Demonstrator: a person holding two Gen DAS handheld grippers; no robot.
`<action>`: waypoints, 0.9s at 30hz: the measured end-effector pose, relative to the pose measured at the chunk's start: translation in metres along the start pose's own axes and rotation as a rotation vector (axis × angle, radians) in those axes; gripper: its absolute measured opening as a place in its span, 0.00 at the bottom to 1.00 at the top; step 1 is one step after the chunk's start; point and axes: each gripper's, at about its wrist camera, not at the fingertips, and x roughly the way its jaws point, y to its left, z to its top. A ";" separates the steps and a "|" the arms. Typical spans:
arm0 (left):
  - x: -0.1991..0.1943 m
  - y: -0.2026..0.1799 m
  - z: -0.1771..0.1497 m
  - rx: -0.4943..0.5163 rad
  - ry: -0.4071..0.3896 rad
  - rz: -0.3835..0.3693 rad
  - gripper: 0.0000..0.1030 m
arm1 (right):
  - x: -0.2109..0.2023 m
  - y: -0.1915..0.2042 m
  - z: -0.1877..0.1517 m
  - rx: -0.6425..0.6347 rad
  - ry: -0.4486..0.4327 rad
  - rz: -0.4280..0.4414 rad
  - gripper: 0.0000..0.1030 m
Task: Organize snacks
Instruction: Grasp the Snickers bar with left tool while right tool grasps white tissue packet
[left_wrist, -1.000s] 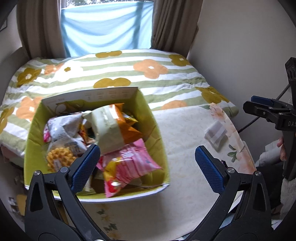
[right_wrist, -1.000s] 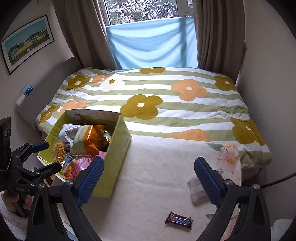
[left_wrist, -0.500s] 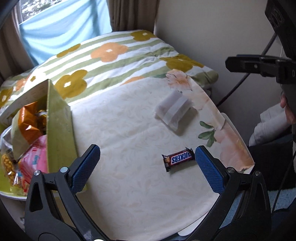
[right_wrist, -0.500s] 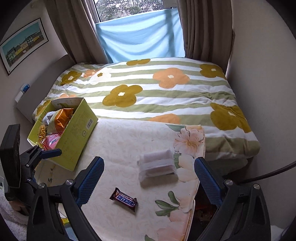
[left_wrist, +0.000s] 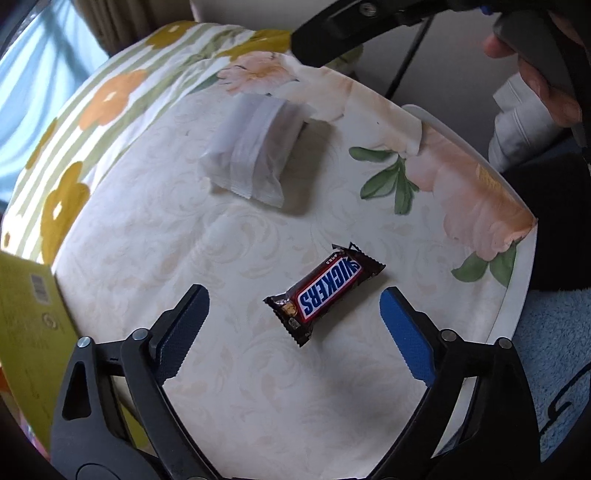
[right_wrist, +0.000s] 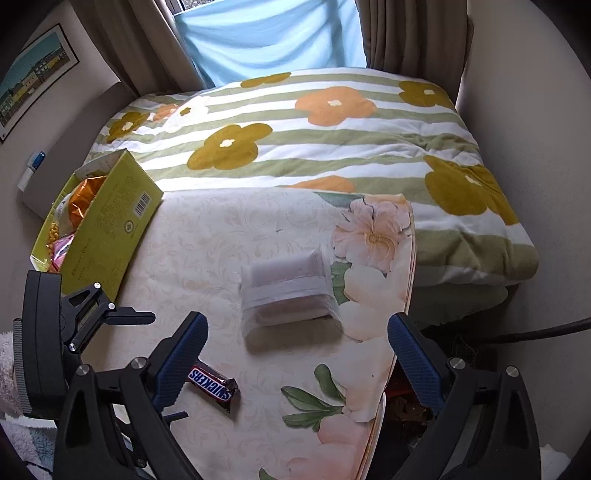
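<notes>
A brown Snickers bar (left_wrist: 325, 291) lies on the cream floral tablecloth (left_wrist: 258, 369). My left gripper (left_wrist: 294, 325) hovers just above it, jaws closing, the bar between the blue pads but untouched. A whitish translucent snack packet (left_wrist: 255, 147) lies farther back. In the right wrist view that packet (right_wrist: 286, 291) sits just ahead of my right gripper (right_wrist: 297, 354), which stands open with nothing between its fingers; the Snickers bar (right_wrist: 212, 384) shows beside its left finger. The yellow-green snack box (right_wrist: 107, 229) holding several packets stands at the table's left.
A bed with a striped flower quilt (right_wrist: 314, 129) borders the table's far side. The table's rounded edge (left_wrist: 517, 295) drops off at the right, where a person's hand (left_wrist: 546, 85) holds the other gripper. A dark cable (right_wrist: 535, 332) runs along the right wall.
Both grippers swung right, away from the snack box, and sank toward the table. The Snickers bar now lies between the left jaws, which have narrowed; the white packet sits before the right gripper.
</notes>
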 end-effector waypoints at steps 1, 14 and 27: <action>0.005 -0.002 0.001 0.028 0.006 -0.013 0.87 | 0.007 -0.002 0.000 0.007 0.012 -0.001 0.94; 0.034 -0.021 0.002 0.273 0.043 -0.080 0.38 | 0.056 -0.011 -0.002 0.066 0.082 0.003 0.94; 0.024 -0.005 -0.003 0.253 0.046 -0.073 0.29 | 0.097 0.010 0.011 -0.069 0.109 0.012 0.94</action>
